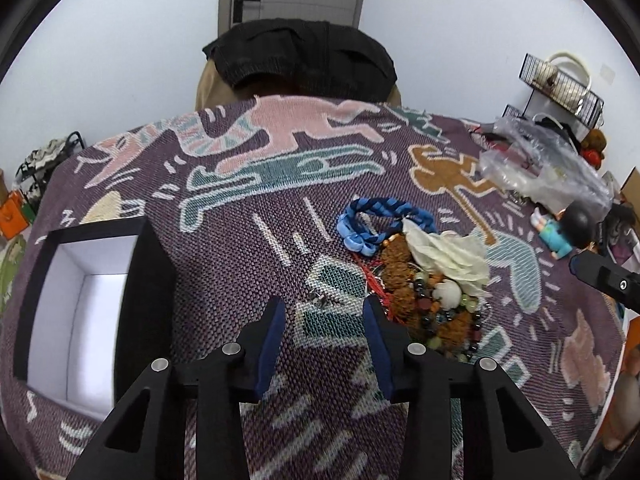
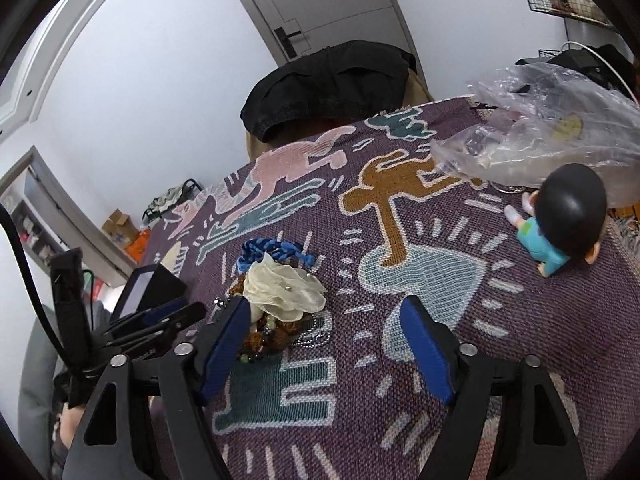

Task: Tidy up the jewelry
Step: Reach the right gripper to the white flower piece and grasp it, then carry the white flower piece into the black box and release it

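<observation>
We hold both tongs open: the left gripper (image 1: pixel 325 308) has the jewelry pile (image 1: pixel 424 292) at 2 o'clock, the box (image 1: pixel 80 300) at 9; the right gripper (image 2: pixel 324 316) has the pile at 10, the figurine (image 2: pixel 560 224) at 2.

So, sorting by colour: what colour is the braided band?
Blue braided band, clearest in the left wrist view.

Coarse woven cloth (image 1: pixel 224 264), glossy figurine (image 2: pixel 560 216), crinkled clear plastic bag (image 2: pixel 540 128), gauzy fabric flower (image 2: pixel 284 292)

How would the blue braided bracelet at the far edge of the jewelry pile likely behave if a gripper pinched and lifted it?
The blue braided bracelet looks like woven cord, so it would probably sag into a loop rather than hold shape. It seems light, and unlikely to roll. Its near end lies against the jewelry pile, so it may snag and drag beads along.
</observation>
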`<action>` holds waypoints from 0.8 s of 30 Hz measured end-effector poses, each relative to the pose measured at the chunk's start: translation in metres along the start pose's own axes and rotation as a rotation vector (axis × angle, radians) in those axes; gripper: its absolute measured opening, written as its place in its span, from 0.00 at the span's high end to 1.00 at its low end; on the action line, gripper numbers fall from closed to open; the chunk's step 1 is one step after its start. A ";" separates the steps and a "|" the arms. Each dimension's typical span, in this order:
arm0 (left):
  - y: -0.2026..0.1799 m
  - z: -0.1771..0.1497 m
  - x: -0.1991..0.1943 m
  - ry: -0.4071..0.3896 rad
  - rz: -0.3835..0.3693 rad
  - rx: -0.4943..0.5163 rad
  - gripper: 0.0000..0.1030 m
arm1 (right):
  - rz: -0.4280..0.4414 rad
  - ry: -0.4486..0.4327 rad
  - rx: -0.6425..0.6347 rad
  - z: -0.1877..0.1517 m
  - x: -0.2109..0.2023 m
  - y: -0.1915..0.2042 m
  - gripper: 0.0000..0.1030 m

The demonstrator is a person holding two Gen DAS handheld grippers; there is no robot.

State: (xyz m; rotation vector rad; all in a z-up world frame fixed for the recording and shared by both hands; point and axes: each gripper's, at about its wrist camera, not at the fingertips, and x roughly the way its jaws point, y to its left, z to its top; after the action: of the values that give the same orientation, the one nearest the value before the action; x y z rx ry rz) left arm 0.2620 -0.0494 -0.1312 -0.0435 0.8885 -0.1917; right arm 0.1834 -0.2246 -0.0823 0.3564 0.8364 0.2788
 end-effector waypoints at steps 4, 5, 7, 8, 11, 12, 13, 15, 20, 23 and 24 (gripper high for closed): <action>0.001 0.003 0.014 0.020 0.004 0.003 0.59 | 0.012 0.018 0.004 0.005 0.013 0.001 0.31; 0.001 0.003 0.018 0.025 0.003 0.004 0.65 | 0.017 0.024 0.005 0.006 0.016 0.002 0.31; 0.000 0.003 0.026 0.048 -0.001 0.010 0.81 | 0.028 0.043 0.002 0.008 0.024 0.004 0.31; 0.000 0.002 0.030 0.060 -0.005 0.010 0.85 | 0.031 0.055 -0.002 0.009 0.029 0.006 0.31; 0.003 0.001 0.029 0.042 0.001 0.014 0.95 | 0.044 0.090 -0.017 0.013 0.043 0.012 0.31; 0.005 0.002 0.028 0.041 -0.011 0.004 0.95 | 0.042 0.099 -0.023 0.014 0.049 0.015 0.31; 0.006 0.002 0.026 0.038 -0.019 -0.001 0.95 | 0.037 0.106 -0.025 0.015 0.052 0.016 0.31; 0.007 0.003 0.019 0.020 -0.018 0.004 0.95 | 0.036 0.123 -0.027 0.017 0.059 0.018 0.31; 0.009 0.007 -0.004 -0.029 -0.028 0.008 0.96 | 0.012 0.160 -0.052 0.019 0.077 0.024 0.31; 0.012 0.009 -0.020 -0.053 -0.037 0.006 0.95 | -0.013 0.177 -0.075 0.017 0.085 0.026 0.33; 0.012 0.009 -0.026 -0.063 -0.039 0.008 0.95 | -0.022 0.175 -0.079 0.016 0.086 0.027 0.54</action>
State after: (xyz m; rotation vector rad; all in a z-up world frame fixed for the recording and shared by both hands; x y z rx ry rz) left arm 0.2549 -0.0330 -0.1072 -0.0590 0.8241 -0.2289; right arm 0.2480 -0.1712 -0.1187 0.2506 0.9973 0.3246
